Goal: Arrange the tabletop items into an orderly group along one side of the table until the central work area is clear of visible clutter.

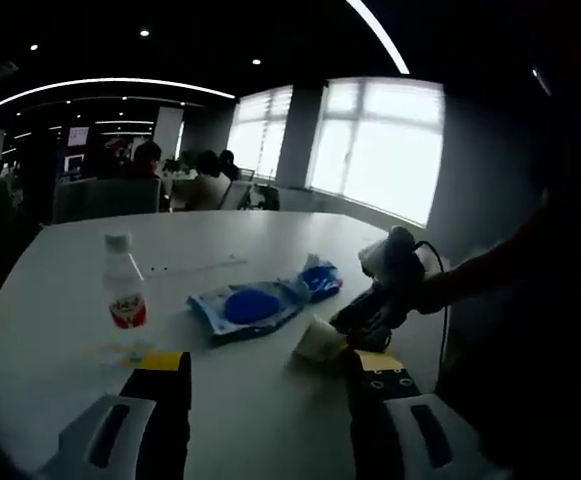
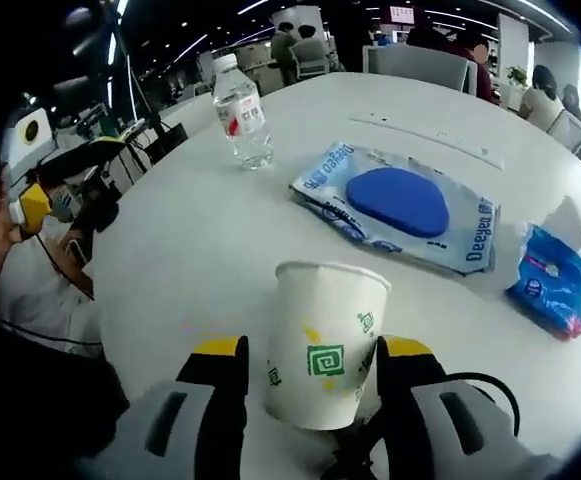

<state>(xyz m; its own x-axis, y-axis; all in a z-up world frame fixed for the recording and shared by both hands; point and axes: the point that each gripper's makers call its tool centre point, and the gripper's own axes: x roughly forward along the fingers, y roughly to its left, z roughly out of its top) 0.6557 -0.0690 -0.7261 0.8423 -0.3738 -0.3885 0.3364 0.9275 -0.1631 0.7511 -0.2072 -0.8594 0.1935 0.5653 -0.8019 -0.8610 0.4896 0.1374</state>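
A white paper cup (image 2: 325,335) with green squares stands between the yellow-tipped jaws of my right gripper (image 2: 312,350), which is shut on it. From the left gripper view that cup (image 1: 316,345) is tilted just above the white table (image 1: 70,250), with the right gripper (image 1: 348,325) reaching in from the right. My left gripper (image 1: 270,365) is open over the table's near edge with nothing between its jaws. A clear water bottle (image 1: 125,295) with a red label stands upright to its left. A flat blue-and-white wipes pack (image 1: 250,305) lies mid-table, and a smaller blue packet (image 1: 320,278) sits behind it.
In the right gripper view the bottle (image 2: 242,110) stands far left, the wipes pack (image 2: 400,205) in the middle and the small blue packet (image 2: 555,280) at the right. People sit at tables in the background. Bright windows (image 1: 380,150) line the far wall.
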